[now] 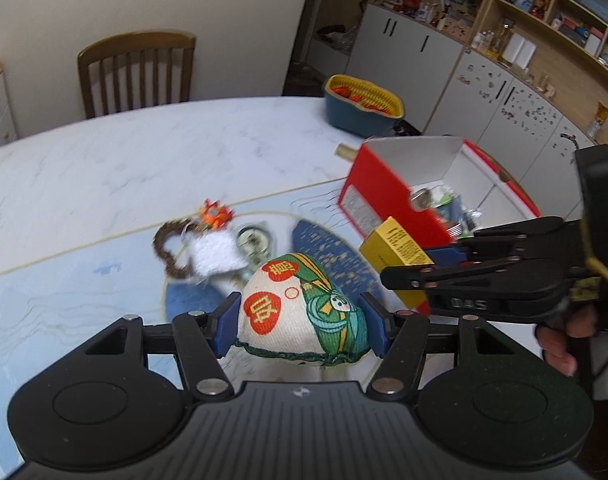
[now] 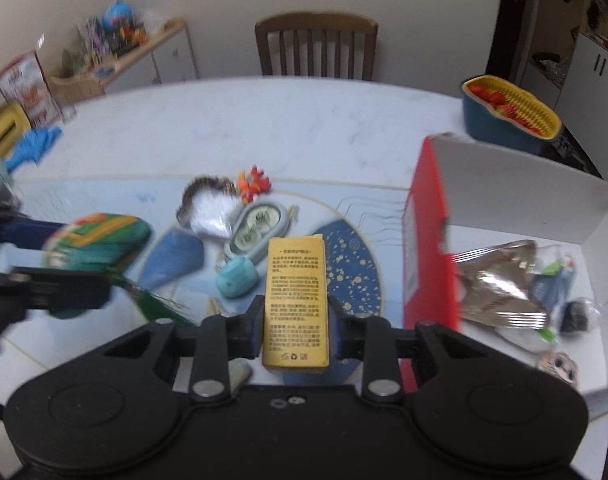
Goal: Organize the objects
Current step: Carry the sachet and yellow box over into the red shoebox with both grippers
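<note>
White marble-look oval table [image 2: 263, 120] carried everything, with a pale blue printed mat [image 1: 83, 280] over its near half. On its right side stood the open red cardboard box with white inside [image 2: 516, 188], holding a crinkled silver foil packet [image 2: 500, 284] and some small wrapped bits (too blurred to name). Behind it sat a dark blue tub with a yellow ribbed insert [image 2: 512, 112]. A brown wooden slat-back chair [image 2: 316, 44] stood at the far edge.

My left gripper [image 1: 299, 316] pinched a cream fabric pouch with green trim and red printed patches [image 1: 304, 312], blue pads pressed into both sides, clear of the mat. My right gripper [image 2: 295, 312] clamped a tall yellow printed carton [image 2: 295, 300] upright, just left of the red box wall.

Loose on the mat between us: a pale oval case [image 2: 259, 228], a white fluffy piece on a brown bead ring [image 1: 207, 252], a turquoise lump [image 2: 237, 278], an orange paper flower [image 2: 253, 184].
</note>
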